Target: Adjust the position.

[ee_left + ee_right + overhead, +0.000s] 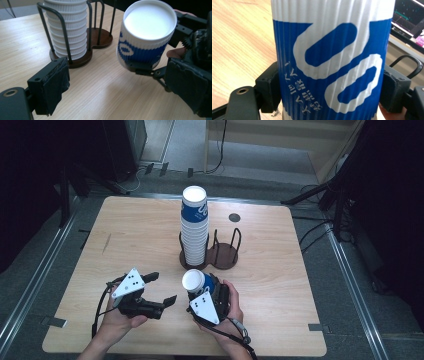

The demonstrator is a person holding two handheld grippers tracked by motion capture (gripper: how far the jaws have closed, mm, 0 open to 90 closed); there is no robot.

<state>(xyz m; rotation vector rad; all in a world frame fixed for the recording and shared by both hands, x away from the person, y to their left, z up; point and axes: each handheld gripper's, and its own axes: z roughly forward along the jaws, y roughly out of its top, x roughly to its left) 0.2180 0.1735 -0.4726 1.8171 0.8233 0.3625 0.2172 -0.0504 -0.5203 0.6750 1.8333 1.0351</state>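
- The paper cup (196, 282), white with blue markings, is clamped in the right tool (202, 295), one jaw on each side of its ribbed wall, near the front edge of the worktop (280, 270).
- The cup is upside down, white base on top, tilted toward the left hand's side, and held clear of the wood in the left gripper view (146, 37).
- In the right gripper view, the cup (329, 57) sits squarely between the two black jaws.
- The left tool (159, 289) is just beside it, jaws standing wide with nothing between them, pointing toward the cup.
- Behind, a tall stack of cups (194, 227) stands upside down in the near ring of a dark wire holder (227, 255); the other ring is bare.
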